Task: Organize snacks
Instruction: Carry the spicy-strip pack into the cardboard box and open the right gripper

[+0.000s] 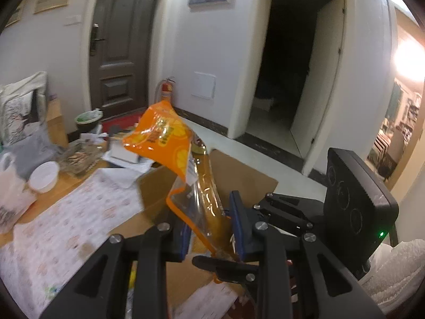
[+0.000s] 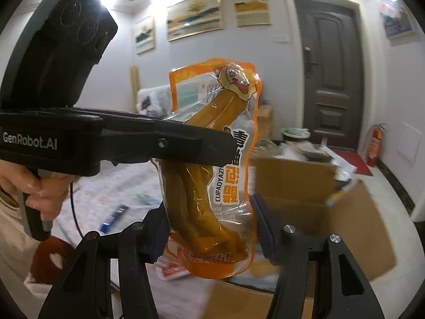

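Orange snack pouch (image 2: 212, 164) hangs pinched by both your left gripper (image 1: 212, 228) and right gripper (image 2: 212, 228) above the cardboard box (image 2: 332, 212). It isn't inside yet; more packets lie on the table (image 1: 66, 226).

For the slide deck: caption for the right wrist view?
Both tools grip an orange snack packet above an open cardboard box.

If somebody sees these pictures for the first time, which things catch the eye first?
The orange snack packet stands out first, held up in the air in the middle of both views, with both grippers closed on it. Behind it lies an open cardboard box, and a red fire extinguisher stands beside the dark door.
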Available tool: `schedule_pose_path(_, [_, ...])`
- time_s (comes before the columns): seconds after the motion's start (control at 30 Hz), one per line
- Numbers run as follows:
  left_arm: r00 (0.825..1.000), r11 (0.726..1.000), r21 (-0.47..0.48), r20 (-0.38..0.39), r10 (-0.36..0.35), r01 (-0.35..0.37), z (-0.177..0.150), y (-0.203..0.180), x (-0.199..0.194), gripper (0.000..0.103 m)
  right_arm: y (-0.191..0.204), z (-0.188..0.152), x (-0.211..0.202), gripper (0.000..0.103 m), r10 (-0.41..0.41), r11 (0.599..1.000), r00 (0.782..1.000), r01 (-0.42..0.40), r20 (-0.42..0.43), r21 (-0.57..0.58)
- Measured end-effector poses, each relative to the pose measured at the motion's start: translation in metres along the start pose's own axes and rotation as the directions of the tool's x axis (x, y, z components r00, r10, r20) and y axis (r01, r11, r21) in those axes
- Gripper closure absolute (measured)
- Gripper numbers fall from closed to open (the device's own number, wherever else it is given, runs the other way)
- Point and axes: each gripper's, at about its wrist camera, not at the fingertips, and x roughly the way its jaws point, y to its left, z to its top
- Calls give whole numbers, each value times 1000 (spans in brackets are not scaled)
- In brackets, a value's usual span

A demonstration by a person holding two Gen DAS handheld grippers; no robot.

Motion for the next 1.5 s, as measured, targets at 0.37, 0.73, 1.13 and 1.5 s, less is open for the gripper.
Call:
schedule_pose_path(0.37, [991, 999, -25, -122, -47, 45, 1, -4, 87, 78, -67, -35, 4, 50, -68, 997, 994, 72, -88, 41])
schedule_pose_path(0.73, [989, 999, -48, -151, -3, -4, -3, 6, 104, 35, -71, -42, 5, 40, -86, 994, 991, 92, -105, 51])
schedule_pose_path(1.13, [991, 998, -65, -131, 3, -11, -10, 14, 89, 30, -68, -38, 7, 35, -124, 991, 985, 129, -116, 39])
schedule_pose_path(1.5, [993, 997, -77, -120, 7, -16, -14, 20, 81, 30, -63, -26, 23, 44, -140, 990, 983, 143, -121, 13])
